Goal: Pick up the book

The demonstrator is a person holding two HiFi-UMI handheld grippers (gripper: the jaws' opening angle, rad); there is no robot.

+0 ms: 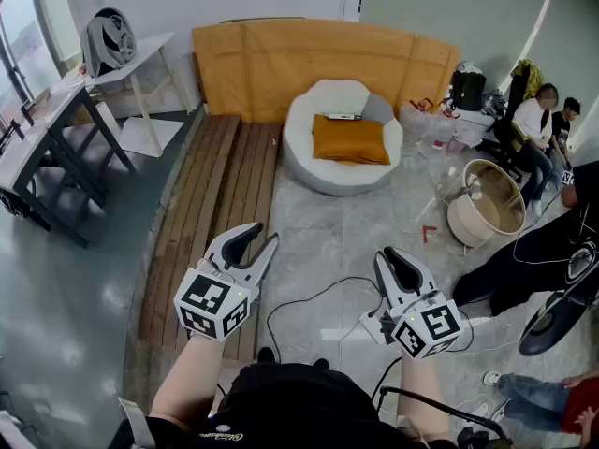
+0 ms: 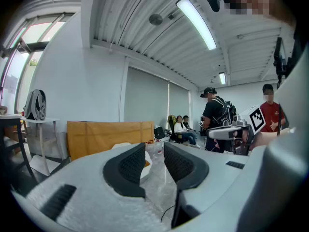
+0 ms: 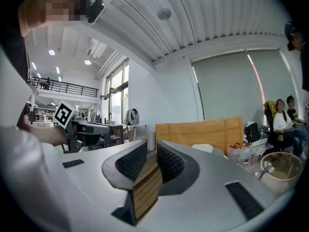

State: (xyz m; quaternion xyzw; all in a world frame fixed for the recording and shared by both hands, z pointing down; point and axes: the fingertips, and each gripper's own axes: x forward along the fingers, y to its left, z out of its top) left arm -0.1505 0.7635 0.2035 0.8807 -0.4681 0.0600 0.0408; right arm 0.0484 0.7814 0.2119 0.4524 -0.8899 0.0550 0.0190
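**A:** Where do we see the book (image 1: 342, 116)?

**B:** We see a thin flat thing at the back of the white round seat (image 1: 309, 171), just behind the orange cushion (image 1: 350, 139). We take that for the book, though it is too small for us to make out a cover.

**A:** How do our claws stand to it?

**B:** Both are well apart from it. We hold them low in the head view, side by side above the pale stone floor (image 1: 328, 241), pointing roughly level toward the seat.

**A:** What do we make of the left claw (image 1: 263, 235)?

**B:** Its jaws stand a little apart, with a narrow gap and nothing between them. Through that gap, in the left gripper view, we see only floor and a bit of the white seat far off.

**A:** And the right claw (image 1: 387, 255)?

**B:** Its jaws are drawn together, all but touching, and they have hold of nothing. The brown slats we see past them in the right gripper view are the wooden decking (image 1: 220, 195), which runs along the floor to the left of the seat.
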